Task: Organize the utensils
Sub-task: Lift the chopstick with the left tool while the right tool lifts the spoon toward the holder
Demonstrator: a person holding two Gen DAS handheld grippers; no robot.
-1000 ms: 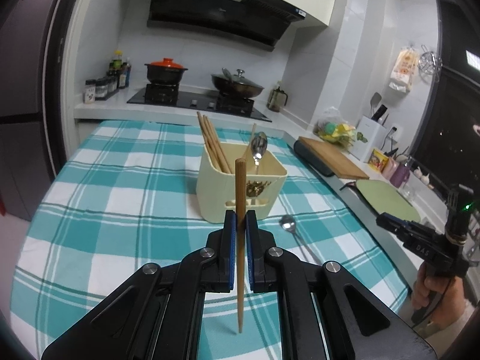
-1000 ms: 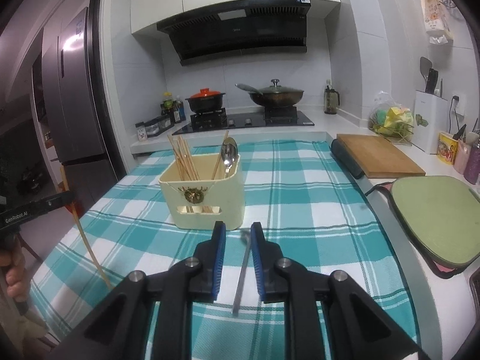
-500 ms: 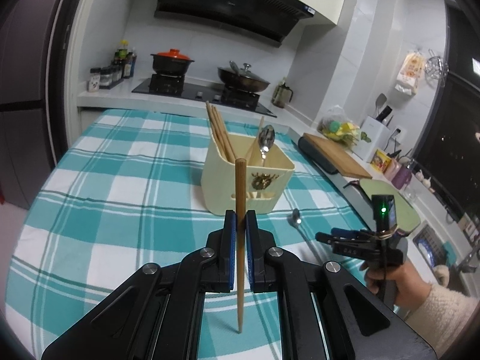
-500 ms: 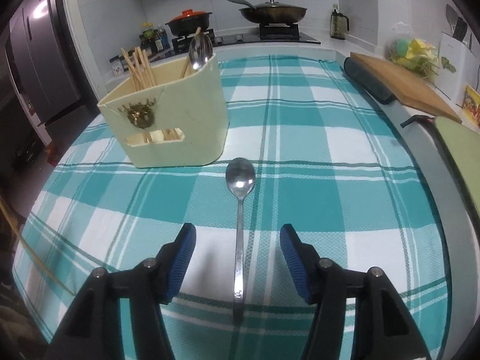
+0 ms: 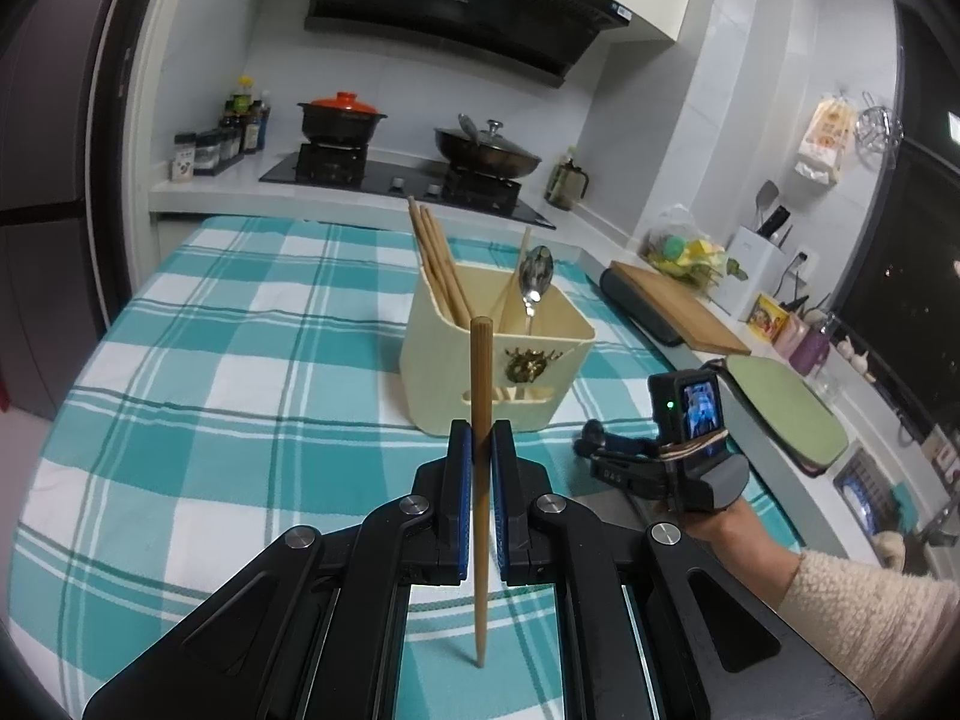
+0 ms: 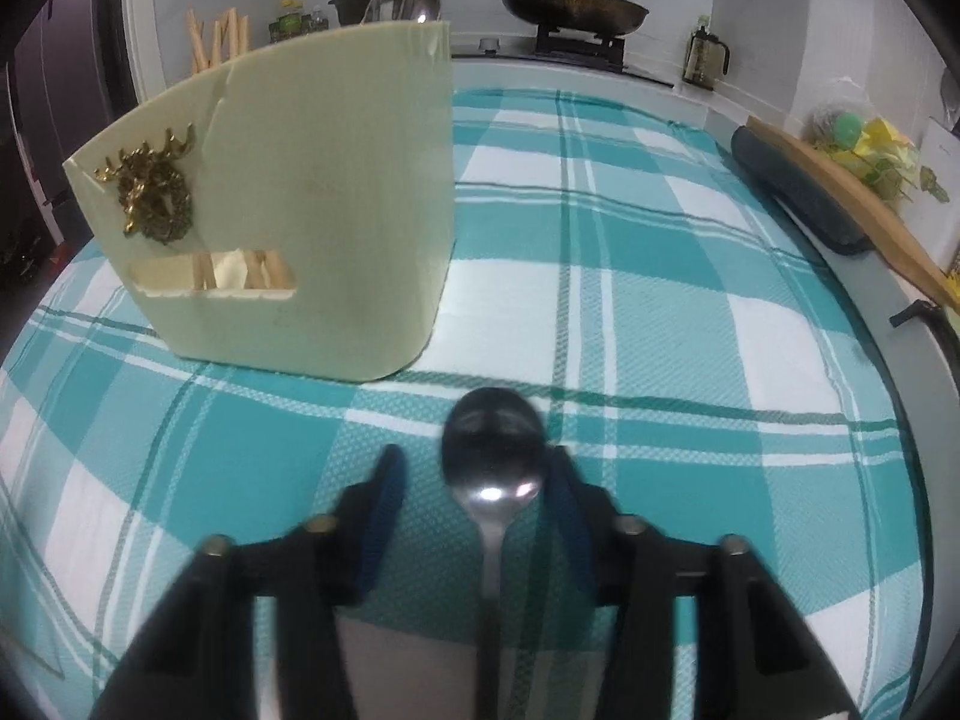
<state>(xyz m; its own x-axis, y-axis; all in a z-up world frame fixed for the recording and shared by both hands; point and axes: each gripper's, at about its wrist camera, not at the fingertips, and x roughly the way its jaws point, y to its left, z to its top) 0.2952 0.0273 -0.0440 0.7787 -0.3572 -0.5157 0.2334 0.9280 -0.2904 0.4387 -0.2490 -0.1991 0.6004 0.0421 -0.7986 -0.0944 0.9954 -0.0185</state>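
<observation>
My left gripper [image 5: 480, 444] is shut on a wooden chopstick [image 5: 480, 396], held upright above the cloth, in front of the cream utensil holder [image 5: 498, 378]. The holder has several chopsticks [image 5: 435, 264] and a spoon [image 5: 536, 282] in it. My right gripper [image 6: 474, 480] is open and low over the table, its fingers on either side of a metal spoon [image 6: 493, 450] that lies on the cloth just right of the holder [image 6: 300, 210]. The right gripper also shows in the left wrist view [image 5: 591, 441].
The table has a teal checked cloth [image 5: 240, 372]. Behind it are a stove with a red-lidded pot [image 5: 342, 120] and a wok [image 5: 489, 150]. To the right are a wooden cutting board [image 5: 678, 306], a green mat [image 5: 786, 408] and the counter edge.
My right gripper has opened and dropped forward to the table so that its fingers straddle the lying spoon. My left gripper has kept the chopstick and moved closer to the holder.
</observation>
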